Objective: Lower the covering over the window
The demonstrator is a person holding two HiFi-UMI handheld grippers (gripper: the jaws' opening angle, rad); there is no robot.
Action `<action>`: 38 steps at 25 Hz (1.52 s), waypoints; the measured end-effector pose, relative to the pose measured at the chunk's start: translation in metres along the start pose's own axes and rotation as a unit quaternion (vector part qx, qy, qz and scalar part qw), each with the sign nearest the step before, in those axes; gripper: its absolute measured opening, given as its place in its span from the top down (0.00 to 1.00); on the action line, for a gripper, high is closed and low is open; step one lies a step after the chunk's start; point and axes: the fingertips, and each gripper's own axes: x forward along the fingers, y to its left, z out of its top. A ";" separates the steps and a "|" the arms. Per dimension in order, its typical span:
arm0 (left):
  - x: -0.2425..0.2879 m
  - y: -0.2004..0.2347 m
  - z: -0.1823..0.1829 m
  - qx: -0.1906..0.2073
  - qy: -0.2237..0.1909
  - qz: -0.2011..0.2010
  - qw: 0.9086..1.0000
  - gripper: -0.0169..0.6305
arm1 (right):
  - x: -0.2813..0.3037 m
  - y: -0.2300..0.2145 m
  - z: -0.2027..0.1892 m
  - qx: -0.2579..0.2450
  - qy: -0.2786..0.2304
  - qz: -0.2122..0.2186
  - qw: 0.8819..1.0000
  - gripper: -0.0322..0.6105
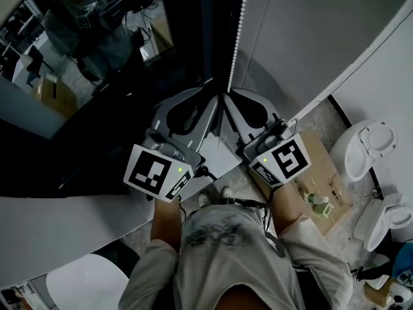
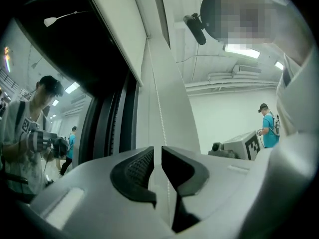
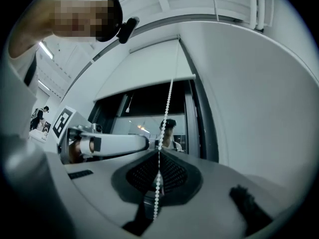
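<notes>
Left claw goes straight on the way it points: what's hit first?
Likely the white vertical frame strip beside the dark window. The thin white bead cord runs through the gap of the left claw. Depth unclear.

bead chain (image 1: 237,31): right of window (image 1: 97,50) | in right tool (image 3: 158,159) | left tool (image 2: 157,156): left of right tool

Head view steeply downward from above; gripper views close behind their jaws, upward (shared: bead chain (image 3: 167,108), window (image 3: 144,101))
</notes>
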 end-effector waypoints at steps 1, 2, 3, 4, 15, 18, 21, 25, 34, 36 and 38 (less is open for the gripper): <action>0.002 -0.001 0.004 0.004 -0.003 -0.002 1.000 0.89 | -0.001 0.000 0.000 0.001 -0.001 -0.001 1.000 0.92; 0.004 -0.002 0.009 0.007 -0.006 -0.004 1.000 0.89 | 0.000 0.001 0.001 0.000 -0.002 -0.001 1.000 0.92; 0.005 -0.003 0.012 0.011 -0.010 -0.005 1.000 0.89 | 0.000 0.003 0.001 0.000 -0.002 0.000 1.000 0.92; 0.006 -0.004 0.016 0.014 -0.012 -0.006 1.000 0.89 | 0.001 0.004 0.000 0.000 -0.002 0.001 1.000 0.92; 0.020 -0.002 0.027 0.028 -0.018 -0.006 0.999 0.88 | 0.005 0.018 -0.022 0.004 0.025 0.008 1.000 0.92; 0.020 -0.002 0.031 0.028 -0.023 -0.005 0.999 0.88 | 0.006 0.020 -0.026 0.003 0.030 0.009 1.000 0.92; 0.022 -0.002 0.034 0.029 -0.027 -0.005 0.999 0.88 | 0.006 0.020 -0.030 0.002 0.036 0.008 0.999 0.92; 0.026 -0.003 0.038 0.030 -0.029 -0.005 0.999 0.89 | 0.006 0.022 -0.036 -0.002 0.048 0.011 0.999 0.92; 0.027 -0.001 0.035 0.028 -0.029 -0.002 0.999 0.95 | 0.001 0.027 -0.056 0.015 0.068 0.009 0.998 0.92; 0.027 -0.001 0.035 0.023 -0.032 -0.005 0.999 0.96 | 0.000 0.026 -0.055 0.016 0.066 0.009 0.998 0.92; 0.026 0.000 0.035 0.021 -0.034 -0.005 0.999 0.96 | -0.002 0.027 -0.055 0.017 0.066 0.009 0.998 0.92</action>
